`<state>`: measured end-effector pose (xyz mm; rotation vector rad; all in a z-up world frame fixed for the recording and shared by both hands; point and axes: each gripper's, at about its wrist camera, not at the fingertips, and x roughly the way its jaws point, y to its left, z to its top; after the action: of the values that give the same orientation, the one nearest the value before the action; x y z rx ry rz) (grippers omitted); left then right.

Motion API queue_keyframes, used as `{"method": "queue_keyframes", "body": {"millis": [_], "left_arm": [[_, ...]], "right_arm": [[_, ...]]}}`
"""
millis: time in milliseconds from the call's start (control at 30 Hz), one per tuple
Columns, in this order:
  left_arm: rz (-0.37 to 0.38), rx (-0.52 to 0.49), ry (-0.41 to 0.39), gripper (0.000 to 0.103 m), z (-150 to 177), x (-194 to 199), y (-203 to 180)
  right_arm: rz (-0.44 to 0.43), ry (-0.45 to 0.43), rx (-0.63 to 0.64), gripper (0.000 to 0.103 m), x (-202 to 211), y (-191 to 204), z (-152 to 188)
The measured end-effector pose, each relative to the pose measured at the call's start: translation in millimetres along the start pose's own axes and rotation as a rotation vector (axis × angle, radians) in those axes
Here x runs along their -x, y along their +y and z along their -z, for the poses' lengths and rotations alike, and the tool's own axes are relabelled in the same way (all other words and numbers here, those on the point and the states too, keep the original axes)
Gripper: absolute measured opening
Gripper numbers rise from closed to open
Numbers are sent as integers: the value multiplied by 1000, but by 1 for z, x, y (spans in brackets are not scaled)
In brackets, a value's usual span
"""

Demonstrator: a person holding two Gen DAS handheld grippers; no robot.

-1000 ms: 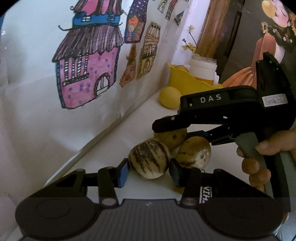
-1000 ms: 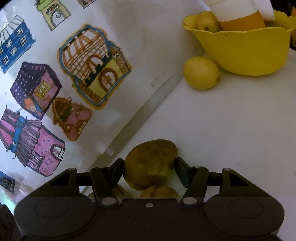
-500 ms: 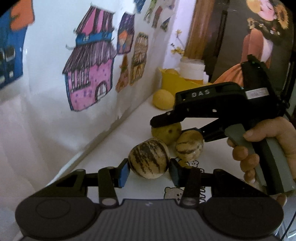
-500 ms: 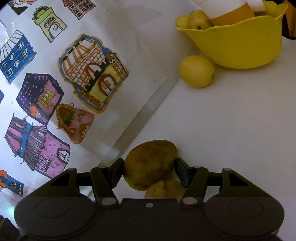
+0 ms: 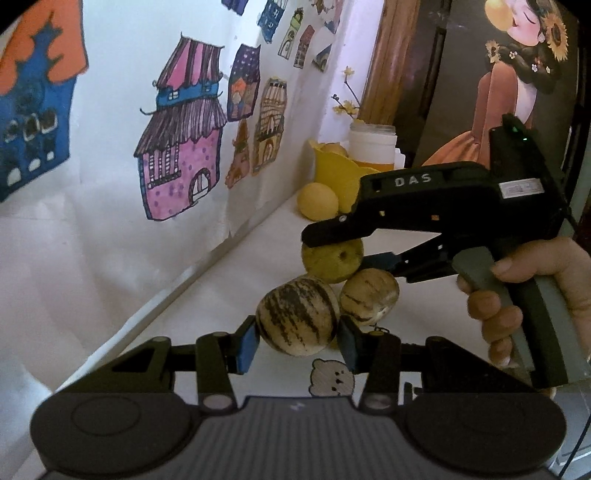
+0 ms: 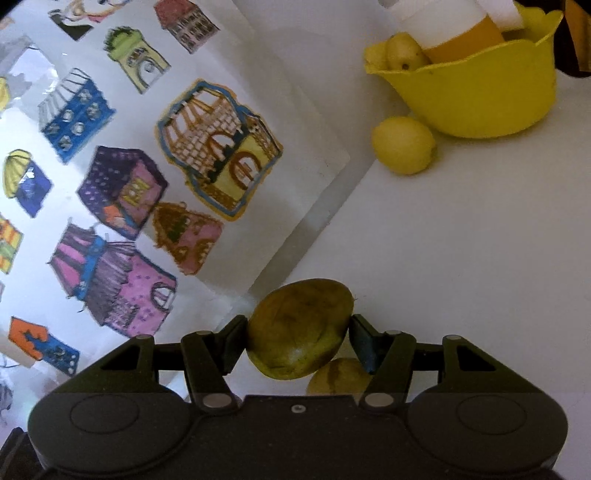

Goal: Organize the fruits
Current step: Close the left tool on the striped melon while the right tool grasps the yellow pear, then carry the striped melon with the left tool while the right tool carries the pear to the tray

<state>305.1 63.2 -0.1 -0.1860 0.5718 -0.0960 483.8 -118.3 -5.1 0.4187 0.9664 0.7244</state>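
Note:
My left gripper (image 5: 297,341) is shut on a round cream fruit with dark stripes (image 5: 298,320), held above the white table. A second striped fruit (image 5: 369,296) lies just behind it. My right gripper (image 6: 297,341) is shut on a yellow-green fruit (image 6: 300,328); it also shows in the left wrist view (image 5: 332,258), lifted off the table. A yellow bowl (image 6: 480,99) with a fruit (image 6: 404,55) inside stands far ahead, with a lemon (image 6: 403,144) beside it on the table.
A white and orange jar (image 6: 452,31) stands in the yellow bowl. A paper backdrop with drawn houses (image 5: 181,158) rises along the table's left side. A bear sticker (image 5: 332,376) lies on the table under my left gripper.
Both grippers have risen with their fruits. The right gripper's fruit has come up off the table, away from the striped fruit below it. The bowl looks farther away.

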Motion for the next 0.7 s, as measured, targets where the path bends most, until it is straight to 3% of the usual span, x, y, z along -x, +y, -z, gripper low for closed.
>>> {"method": "queue_keyframes", "body": {"millis": [700], "left_arm": [[105,-33,-40,49,3,70,-67]], "right_arm": [[56,-152,21,62,152,14,44]]}}
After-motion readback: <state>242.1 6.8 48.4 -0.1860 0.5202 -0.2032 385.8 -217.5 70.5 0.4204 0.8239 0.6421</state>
